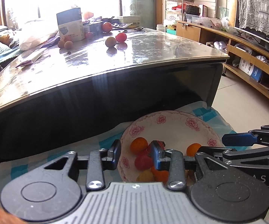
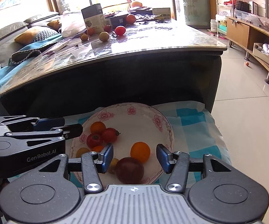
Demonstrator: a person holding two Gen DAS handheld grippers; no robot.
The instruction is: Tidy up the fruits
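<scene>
Porcelain, white with pink flower prints: the bowl sits on a blue-and-white checked cloth just in front of the dark coffee table, and already holds a cluster of small fruit. My right gripper hangs over the bowl's near rim with its jaws spread wide and nothing between them. A dark red plum lies directly below the gap, with an orange fruit just beyond it; both rest free on the porcelain. I judge the plum to be lying loose in the bowl, not gripped.

My left gripper is also parted and empty, poised over the bowl's left side above red tomatoes and another orange fruit. In the right wrist view its arm enters from the left, its tips at the bowl's left rim.

Fruit still to be gathered lies far forward on the tabletop: a red tomato, a yellow-green round fruit just to its left, and smaller brownish ones near a grey carton. All of these sit well apart from both grippers, ahead and above the bowl's level. The red tomato and its neighbour lie slightly left of the right gripper's centre line. Neither gripper looks clearly nearer; the next reach must go up and forward over the table edge.
</scene>
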